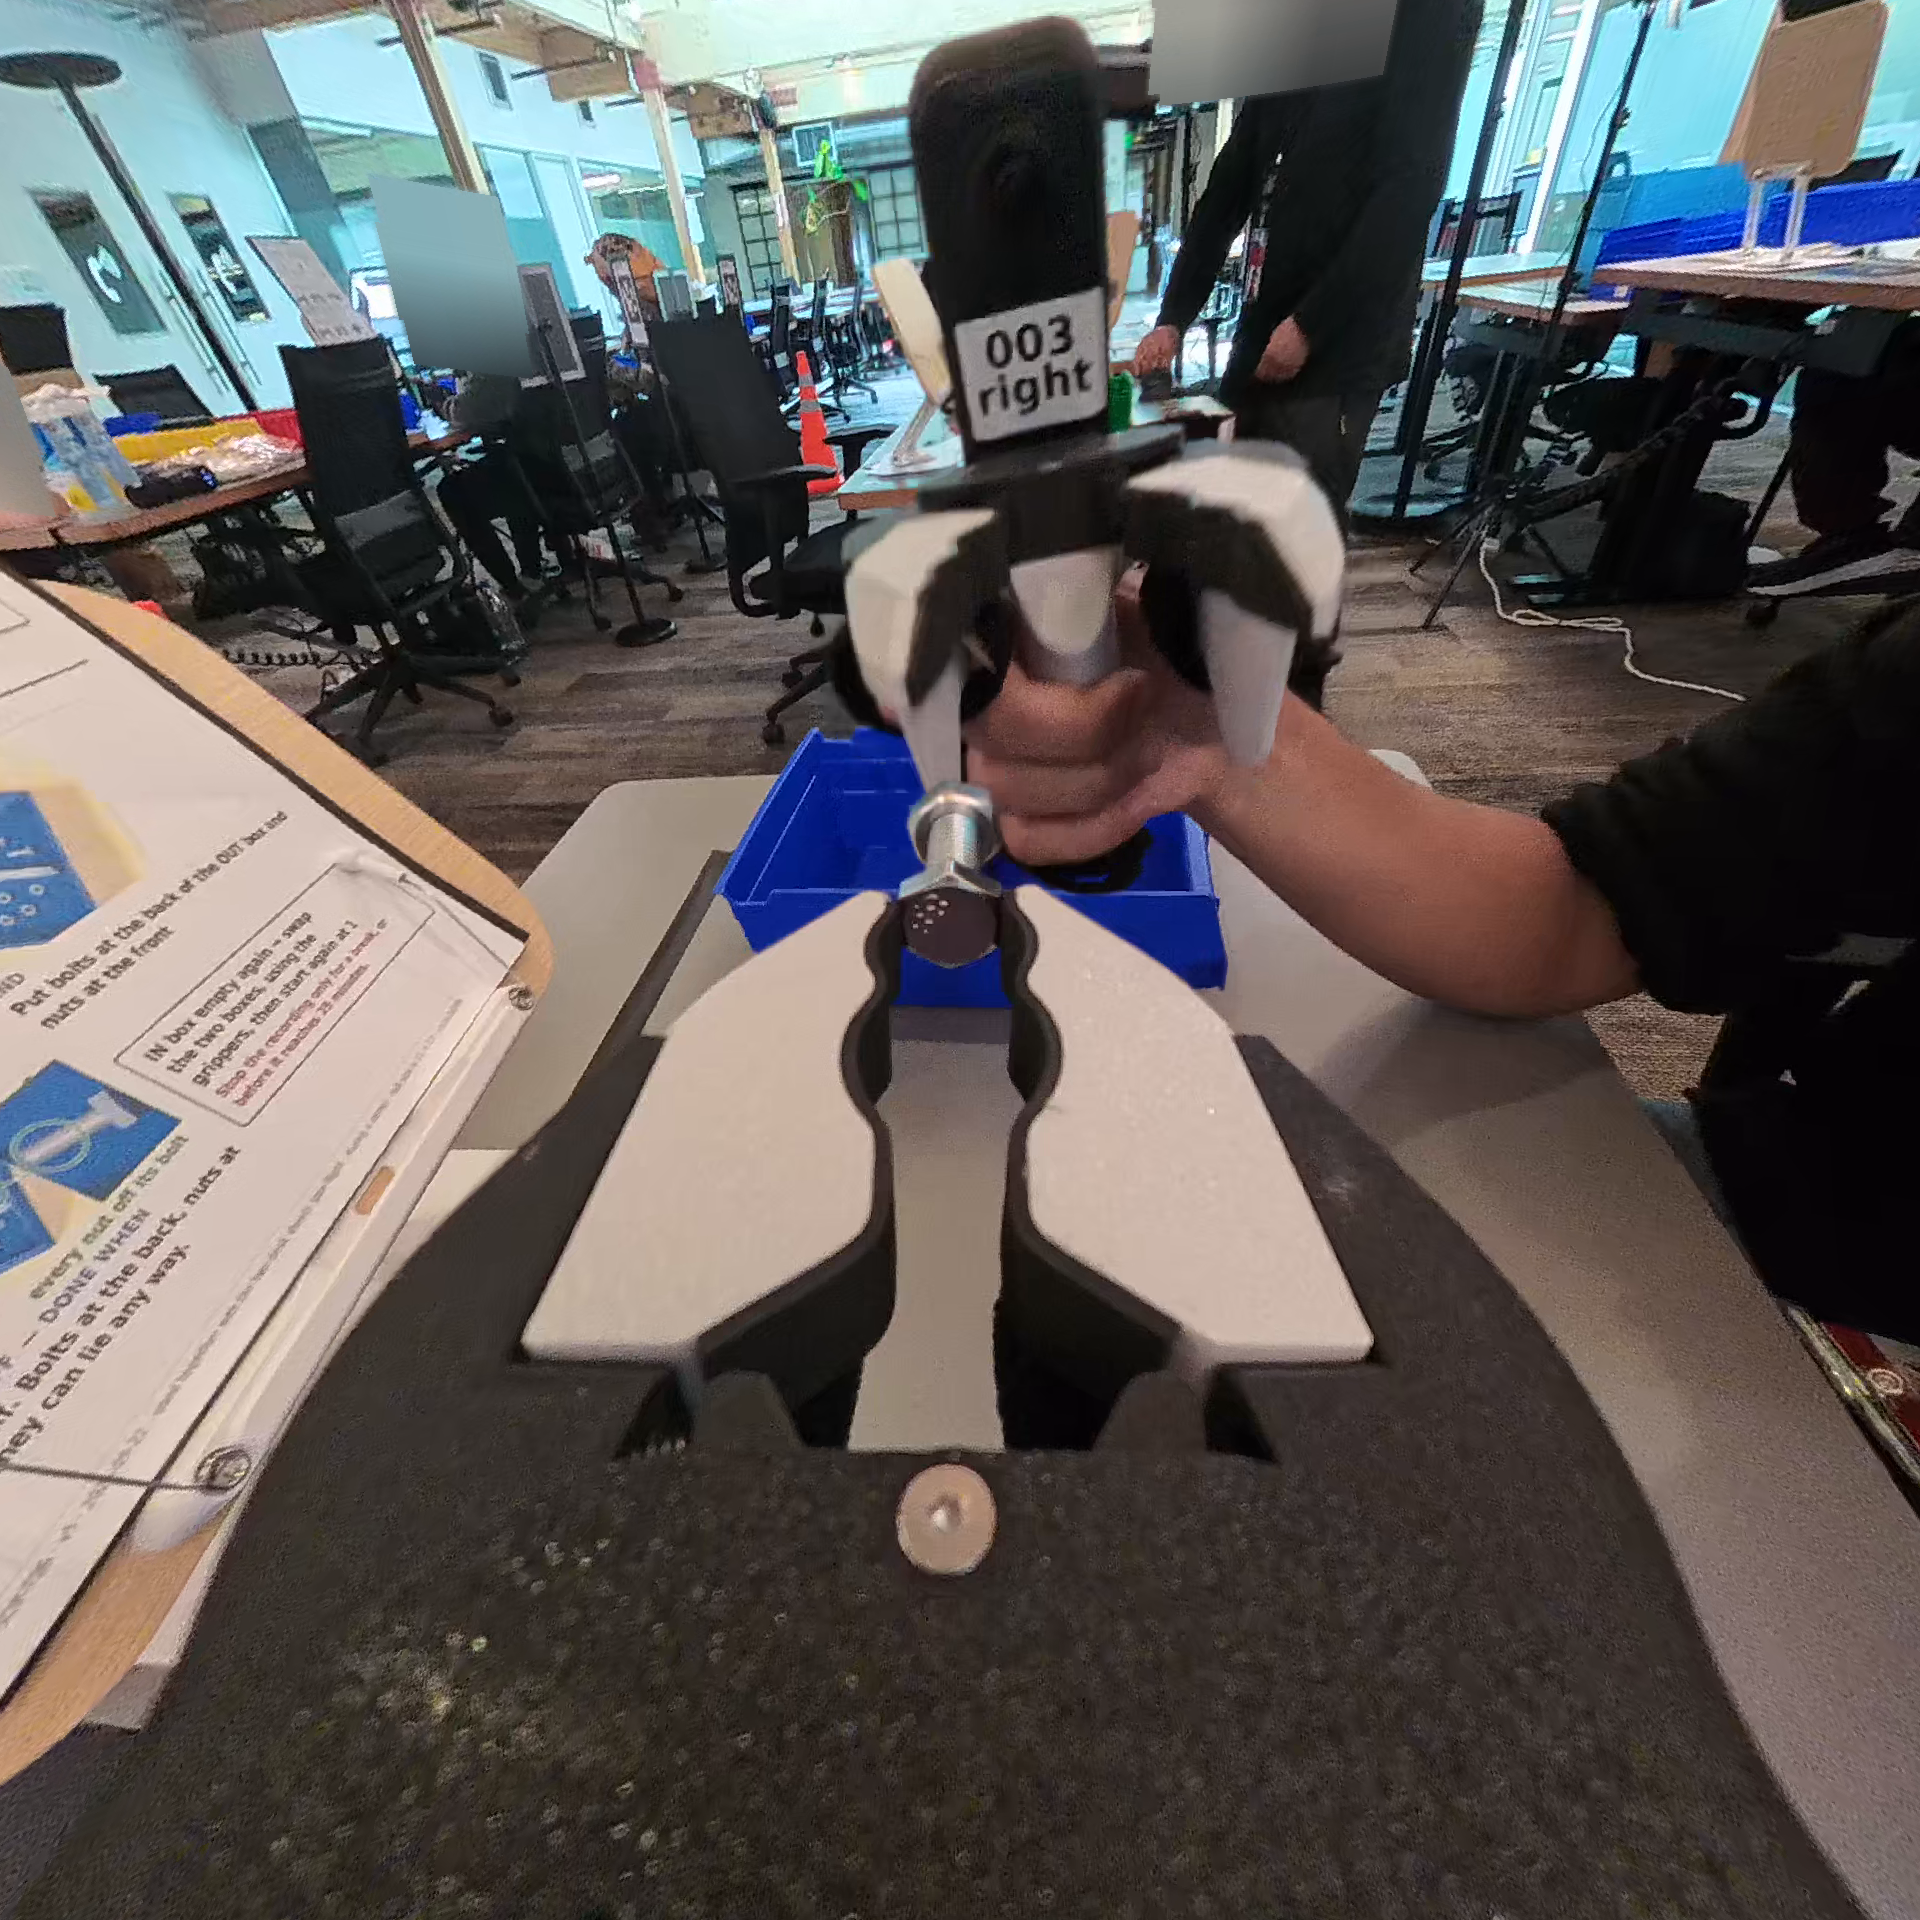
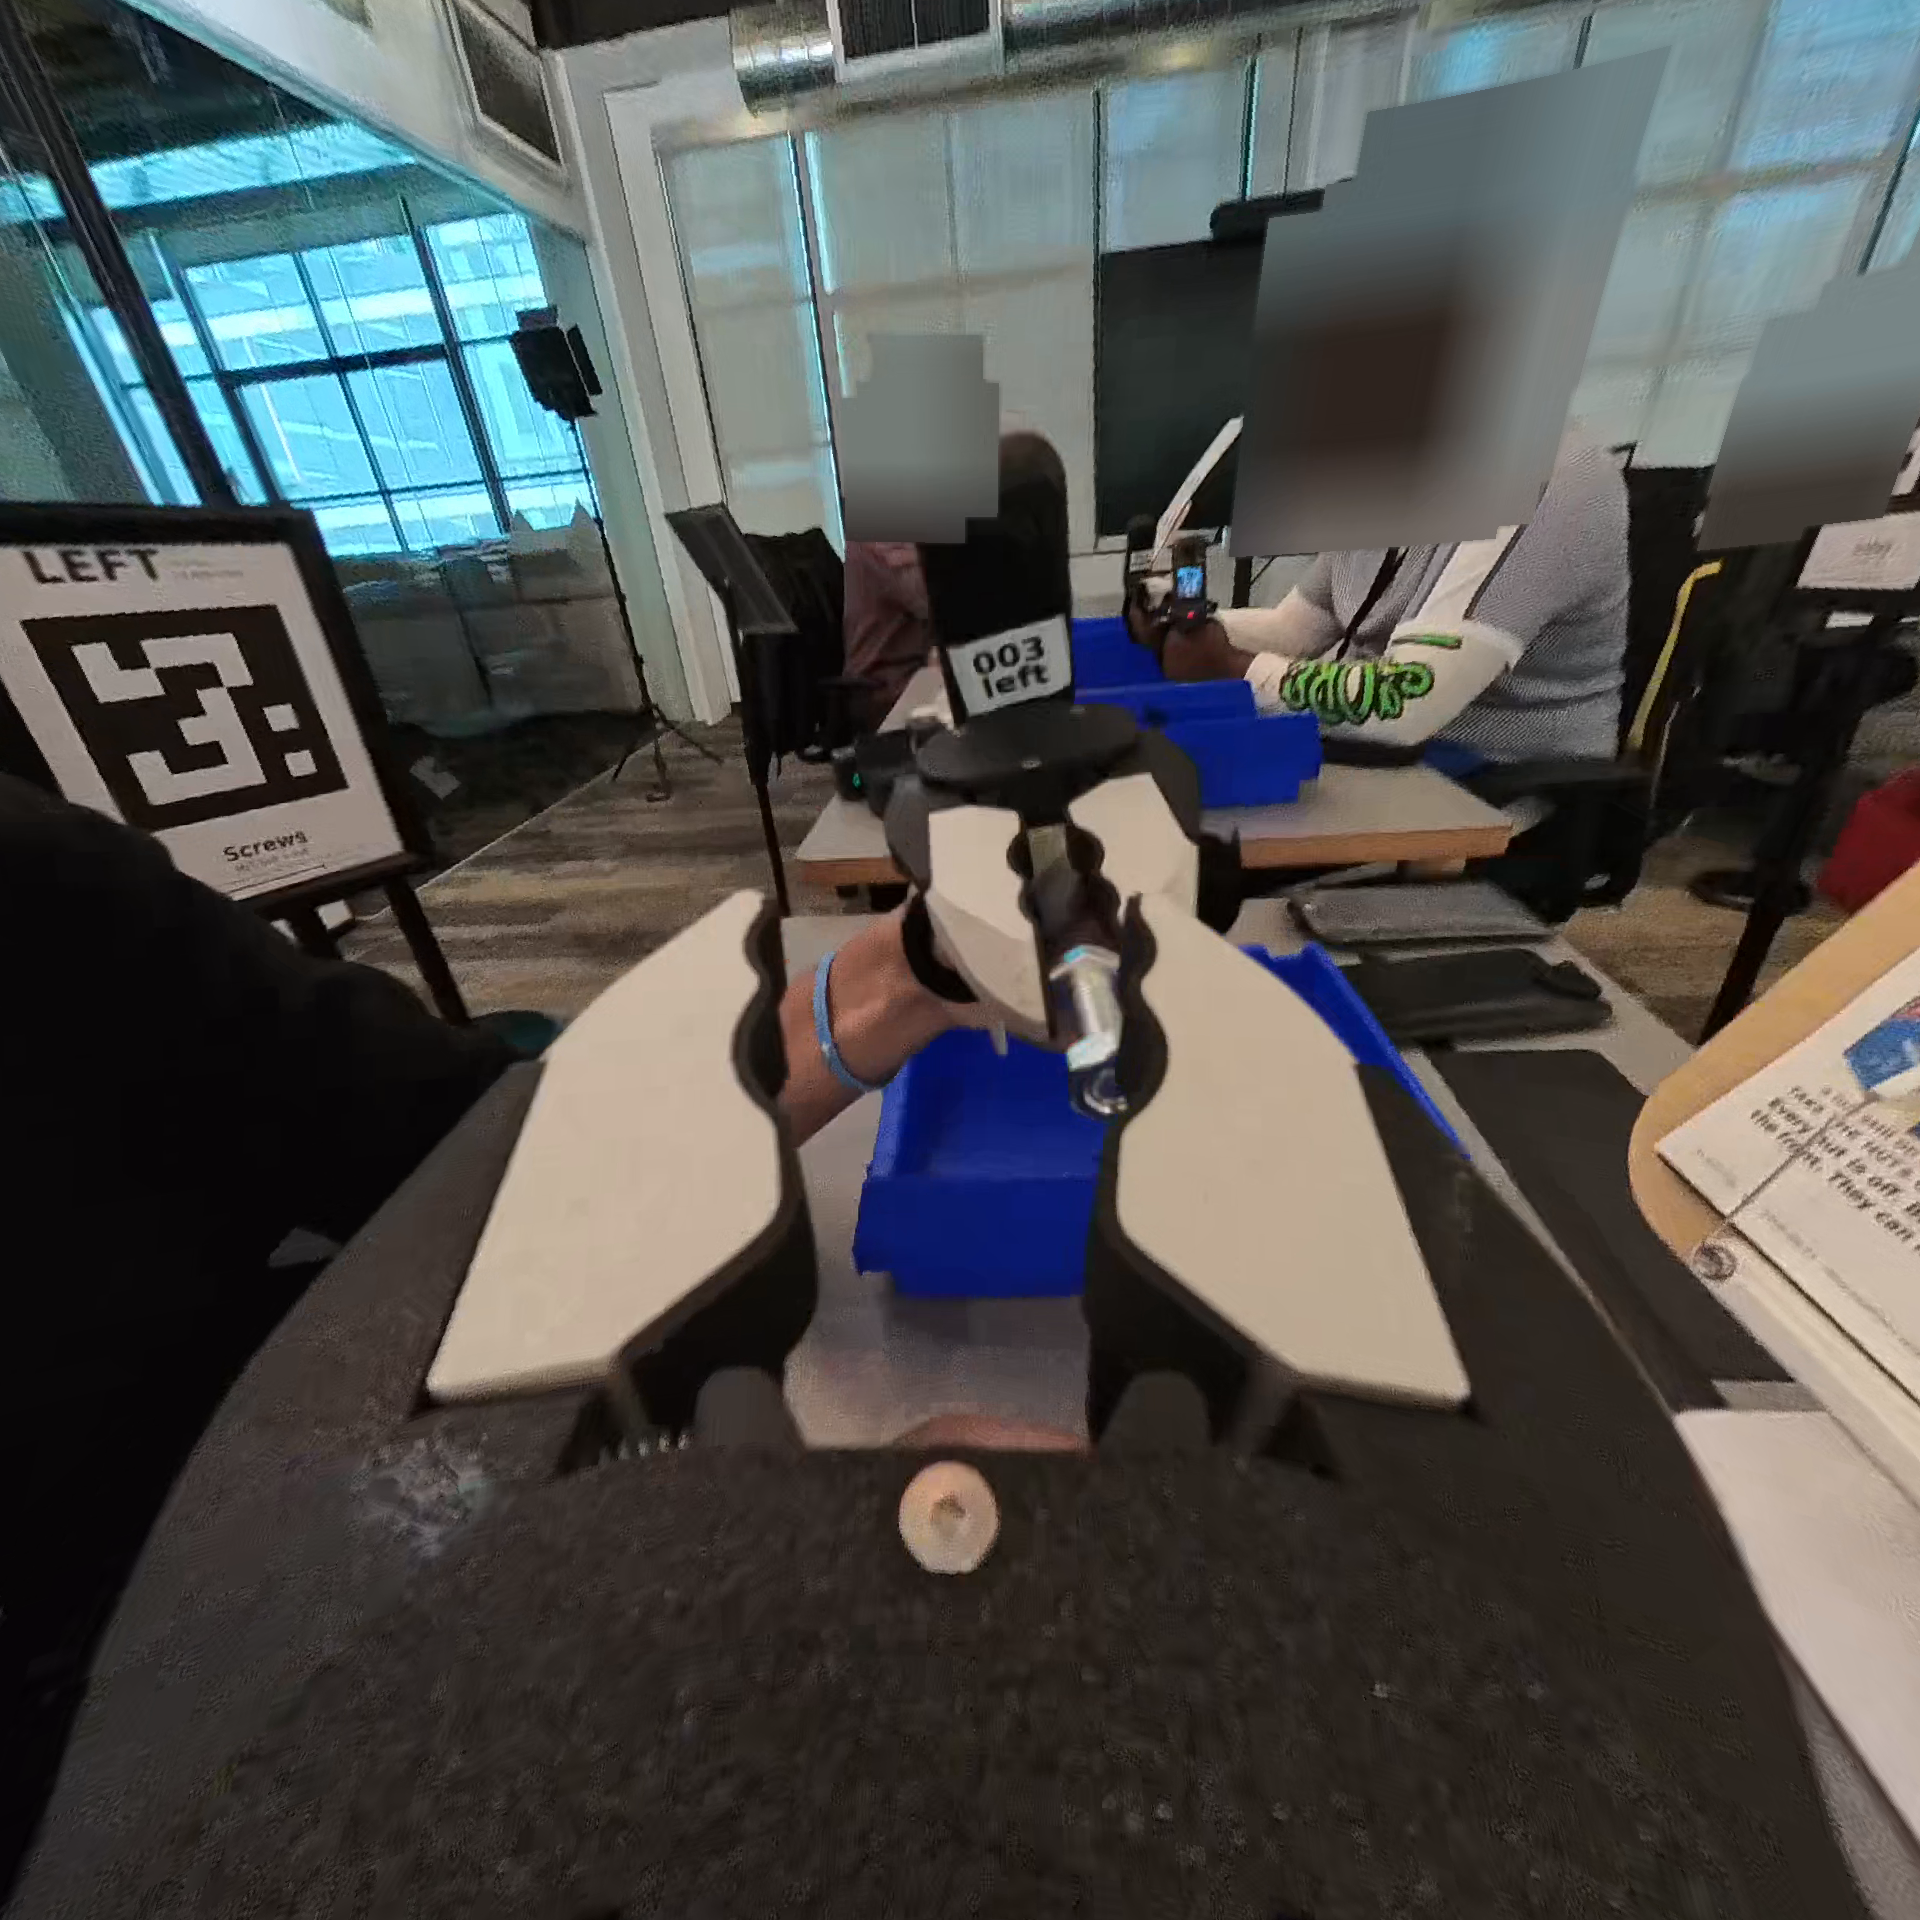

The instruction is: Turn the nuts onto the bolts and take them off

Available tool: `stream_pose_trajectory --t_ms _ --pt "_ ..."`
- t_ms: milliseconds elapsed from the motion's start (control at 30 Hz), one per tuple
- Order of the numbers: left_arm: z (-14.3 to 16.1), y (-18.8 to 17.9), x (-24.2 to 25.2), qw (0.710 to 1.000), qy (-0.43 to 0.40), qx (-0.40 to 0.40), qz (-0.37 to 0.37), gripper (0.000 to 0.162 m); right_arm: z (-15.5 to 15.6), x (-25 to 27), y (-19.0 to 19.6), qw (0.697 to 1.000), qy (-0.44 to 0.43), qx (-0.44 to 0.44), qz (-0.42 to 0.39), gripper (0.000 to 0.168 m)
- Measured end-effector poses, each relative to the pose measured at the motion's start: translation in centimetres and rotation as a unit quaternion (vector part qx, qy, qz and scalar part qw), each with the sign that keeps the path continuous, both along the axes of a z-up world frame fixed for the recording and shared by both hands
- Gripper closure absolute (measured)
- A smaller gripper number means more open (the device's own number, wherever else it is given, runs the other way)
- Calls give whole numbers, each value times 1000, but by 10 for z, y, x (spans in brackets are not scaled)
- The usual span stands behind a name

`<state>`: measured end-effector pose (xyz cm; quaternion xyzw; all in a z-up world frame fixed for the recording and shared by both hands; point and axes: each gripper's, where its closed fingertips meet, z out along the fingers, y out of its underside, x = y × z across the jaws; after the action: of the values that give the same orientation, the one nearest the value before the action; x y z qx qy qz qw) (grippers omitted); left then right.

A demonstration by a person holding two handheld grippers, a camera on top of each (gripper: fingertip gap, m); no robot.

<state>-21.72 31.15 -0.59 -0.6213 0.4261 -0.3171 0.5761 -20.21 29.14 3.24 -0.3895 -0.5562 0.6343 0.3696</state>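
The jaws of the left gripper (image 1: 948,940) are pressed in on the head end of a silver steel bolt (image 1: 951,847), clamping it at the very tips, at twelve o'clock from that gripper's camera. The jaws of the right gripper (image 2: 940,1023) stand spread wide; only its right finger (image 2: 1216,1070) lies against the far end of the bolt, where a silver hex nut (image 2: 1093,1086) sits, and the left finger is well apart from it. So the right gripper holds nothing at this moment.

The bolt hangs in the air above an open blue plastic bin (image 1: 831,842) that stands on the grey tabletop (image 1: 1455,1195). From the left wrist camera the shank points away toward twelve o'clock, with the right gripper's pale fingertip (image 1: 935,727) touching the nut (image 1: 951,805) from above.

Judging from this, the work is somewhere in the middle of one bolt: the nut is on the thread, near the free end, with bare thread showing between it and the head. Whether it is being run on or run off cannot be told from these views. What seems left is for the right gripper to close on the nut and turn it. The part of the bin that shows looks bare.

A printed instruction sheet on a wooden board (image 1: 208,1039) lies at nine o'clock in the left view.
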Motion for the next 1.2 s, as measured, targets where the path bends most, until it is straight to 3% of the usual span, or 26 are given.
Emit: stream_pose_trajectory --t_ms 67,233,500,700,900,1067,1200 --pt "2 -2 0 1000 -8 1 -7 146 -1 2 10 1000 -7 -8 -22 104" --pt "9 -6 -1 1000 -16 11 -10 146 -49 -7 8 990 -133 -32 16 107" --pt "-2 5 -8 1000 -7 -5 9 146 -10 -6 17 999 -25 -26 -32 106" --pt "3 1 -8 1000 -12 3 6 145 -48 -10 9 991 -127 -45 18 109" --pt "-3 5 -8 1000 -2 -5 12 145 -17 -7 11 998 -50 -39 -9 103" --pt "2 1 -6 1000 -9 2 4 146 -49 -9 17 991 -131 -40 -7 104" --pt "0 2 -6 1000 -4 0 6 145 -39 -10 5 993 -105 -50 20 102"
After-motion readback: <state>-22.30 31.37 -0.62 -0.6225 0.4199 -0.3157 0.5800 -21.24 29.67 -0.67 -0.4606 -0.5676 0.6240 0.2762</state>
